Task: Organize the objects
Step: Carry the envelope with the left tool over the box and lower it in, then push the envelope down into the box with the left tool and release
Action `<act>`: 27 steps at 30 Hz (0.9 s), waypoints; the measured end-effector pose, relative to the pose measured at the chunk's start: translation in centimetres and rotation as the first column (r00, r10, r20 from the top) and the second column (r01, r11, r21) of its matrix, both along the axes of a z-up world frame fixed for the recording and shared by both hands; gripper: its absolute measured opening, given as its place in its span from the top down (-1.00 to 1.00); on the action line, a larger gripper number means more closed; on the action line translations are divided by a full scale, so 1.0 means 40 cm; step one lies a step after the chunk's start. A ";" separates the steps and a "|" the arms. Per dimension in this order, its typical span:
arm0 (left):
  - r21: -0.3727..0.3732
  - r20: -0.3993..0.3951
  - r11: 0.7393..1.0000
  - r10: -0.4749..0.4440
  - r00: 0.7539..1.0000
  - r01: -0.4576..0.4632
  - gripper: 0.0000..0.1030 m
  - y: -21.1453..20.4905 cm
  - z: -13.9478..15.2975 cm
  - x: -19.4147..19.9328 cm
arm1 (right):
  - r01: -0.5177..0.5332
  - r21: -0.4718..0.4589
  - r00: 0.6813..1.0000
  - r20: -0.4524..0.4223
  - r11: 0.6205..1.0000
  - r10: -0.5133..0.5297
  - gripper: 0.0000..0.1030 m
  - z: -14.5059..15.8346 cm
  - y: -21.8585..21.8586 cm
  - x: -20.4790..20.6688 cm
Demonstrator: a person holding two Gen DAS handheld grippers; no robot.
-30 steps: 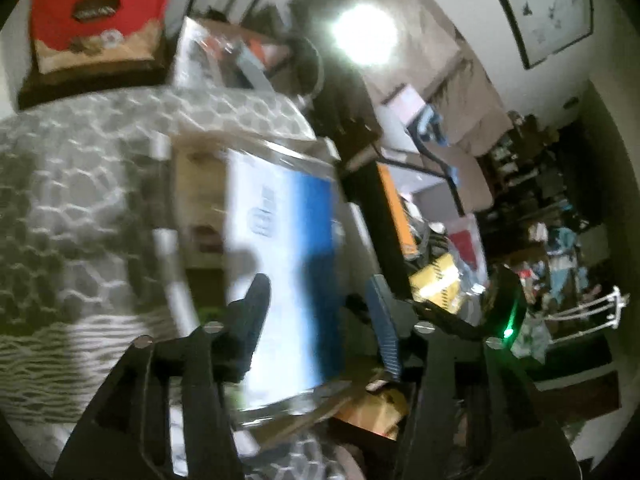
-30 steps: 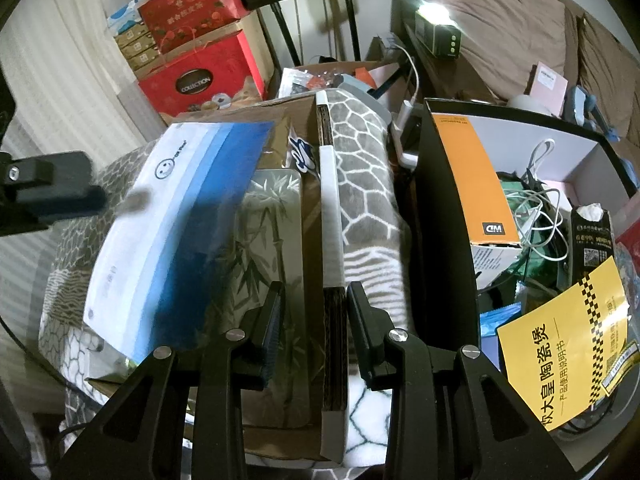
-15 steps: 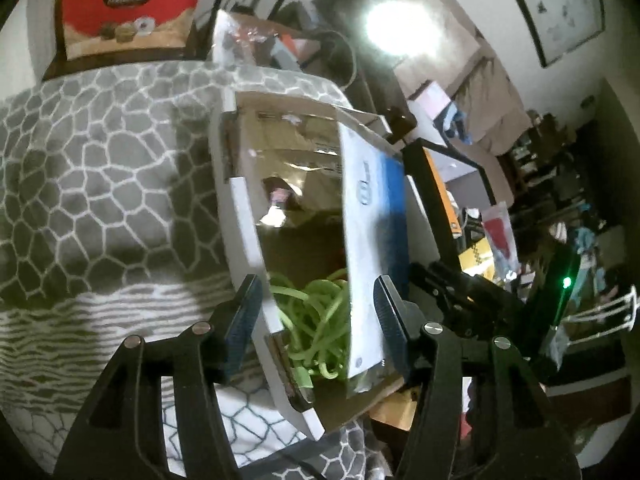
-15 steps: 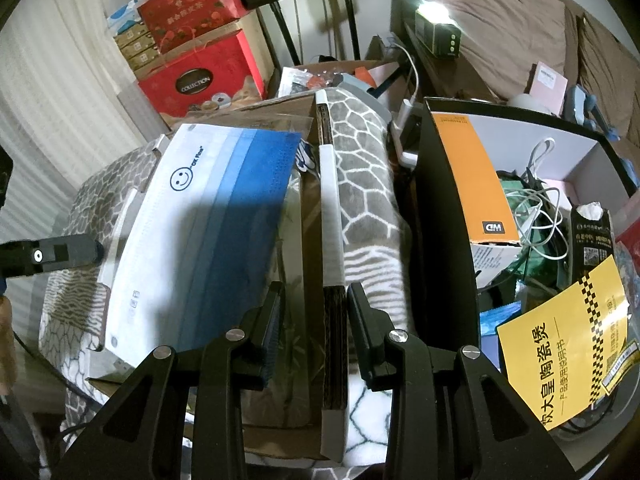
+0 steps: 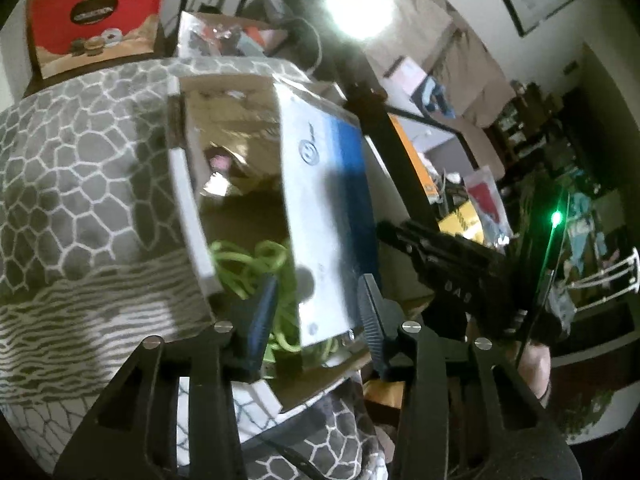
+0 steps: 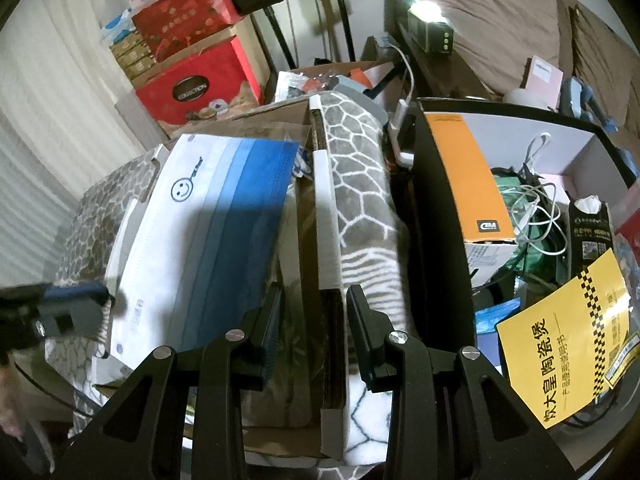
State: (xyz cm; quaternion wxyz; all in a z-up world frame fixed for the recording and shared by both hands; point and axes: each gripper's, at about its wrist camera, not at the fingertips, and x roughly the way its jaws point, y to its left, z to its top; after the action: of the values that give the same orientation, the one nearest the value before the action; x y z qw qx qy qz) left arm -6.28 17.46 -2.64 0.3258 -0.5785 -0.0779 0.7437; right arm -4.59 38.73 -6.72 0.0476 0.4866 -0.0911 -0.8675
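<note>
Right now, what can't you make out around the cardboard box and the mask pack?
- Box bottom: right wrist view, covered by mask pack.
- Green cord: left wrist view, partly behind the pack; extent unknown.
- Left gripper fingers closing around the pack's edge: contact unclear, blurred.
- Right gripper fingers straddle the box wall: grip unclear.

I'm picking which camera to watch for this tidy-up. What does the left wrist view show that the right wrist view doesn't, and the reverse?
Only the left wrist view shows the green cord inside the cardboard box.

Only the right wrist view shows the orange box, white cables and yellow booklet.

Both show the blue-and-white mask pack over the box, between the closing left claw, and the red gift box.
</note>
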 end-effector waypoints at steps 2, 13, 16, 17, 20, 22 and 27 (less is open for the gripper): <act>-0.006 0.007 1.000 -0.020 1.000 0.020 0.29 0.014 -0.006 0.011 | 0.008 -0.015 1.000 -0.001 1.000 -0.008 0.28 0.003 0.008 -0.001; 0.041 0.090 0.998 -0.041 0.995 0.038 0.29 0.044 -0.047 0.018 | 0.001 -0.100 1.000 -0.026 0.995 -0.004 -0.17 0.028 0.007 -0.019; 0.052 0.118 0.998 -0.050 0.992 0.044 0.29 0.053 -0.055 0.015 | -0.003 -0.075 1.000 -0.031 0.997 0.000 -0.21 0.042 -0.004 -0.038; 0.054 0.126 0.997 -0.052 0.991 0.045 0.29 0.057 -0.059 0.015 | -0.007 -0.058 1.000 -0.031 0.998 0.005 -0.21 0.047 -0.011 -0.049; 0.056 0.145 0.998 -0.045 0.988 0.038 0.29 0.067 -0.076 0.019 | -0.027 -0.019 0.999 -0.021 0.999 0.027 -0.22 0.045 -0.028 -0.069; 0.058 0.152 0.998 -0.040 0.988 0.031 0.29 0.070 -0.084 0.021 | -0.041 0.004 0.999 -0.007 0.999 0.041 -0.23 0.036 -0.046 -0.087; 0.055 0.145 0.998 -0.050 0.988 0.042 0.28 0.068 -0.083 0.026 | -0.036 0.022 0.999 -0.005 0.999 0.036 -0.23 0.027 -0.050 -0.106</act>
State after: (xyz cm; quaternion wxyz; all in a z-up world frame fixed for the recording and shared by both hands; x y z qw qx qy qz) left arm -5.24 20.20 -5.97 0.3513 -0.6245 -0.1074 0.6893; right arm -8.85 36.73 -5.65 0.0583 0.4862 -0.0727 -0.8689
